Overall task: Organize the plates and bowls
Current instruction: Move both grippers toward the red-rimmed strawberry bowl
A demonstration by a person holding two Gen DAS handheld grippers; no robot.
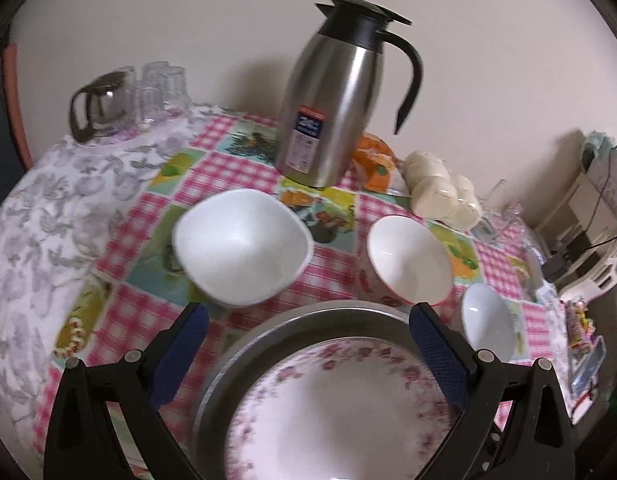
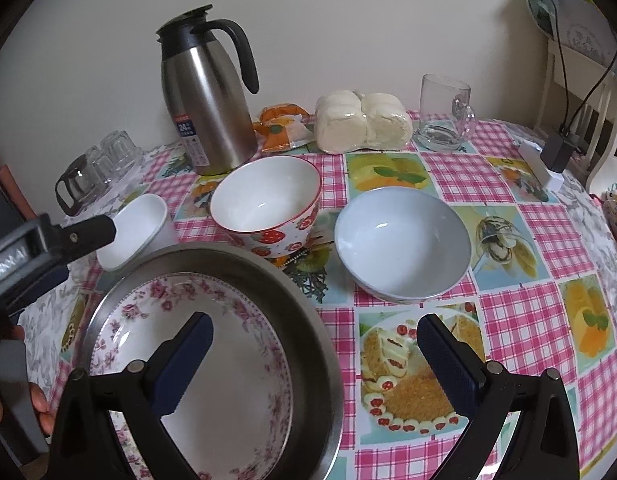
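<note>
A floral plate (image 1: 340,408) lies inside a steel plate (image 1: 308,320) on the table; both also show in the right wrist view, the floral plate (image 2: 236,360) and the steel plate (image 2: 304,312). Beyond them stand a square white bowl (image 1: 240,248) (image 2: 132,232), a strawberry-patterned bowl (image 1: 404,260) (image 2: 268,204) and a pale blue bowl (image 1: 488,320) (image 2: 402,244). My left gripper (image 1: 308,344) is open and empty above the plates' far edge. My right gripper (image 2: 314,356) is open and empty, straddling the steel plate's right rim.
A steel thermos jug (image 1: 340,96) (image 2: 208,100) stands at the back by the wall. Beside it are an orange packet (image 2: 282,126), wrapped buns (image 2: 364,122) and a glass mug (image 2: 444,112). Upturned glasses and a glass pot (image 1: 108,100) sit at the back left.
</note>
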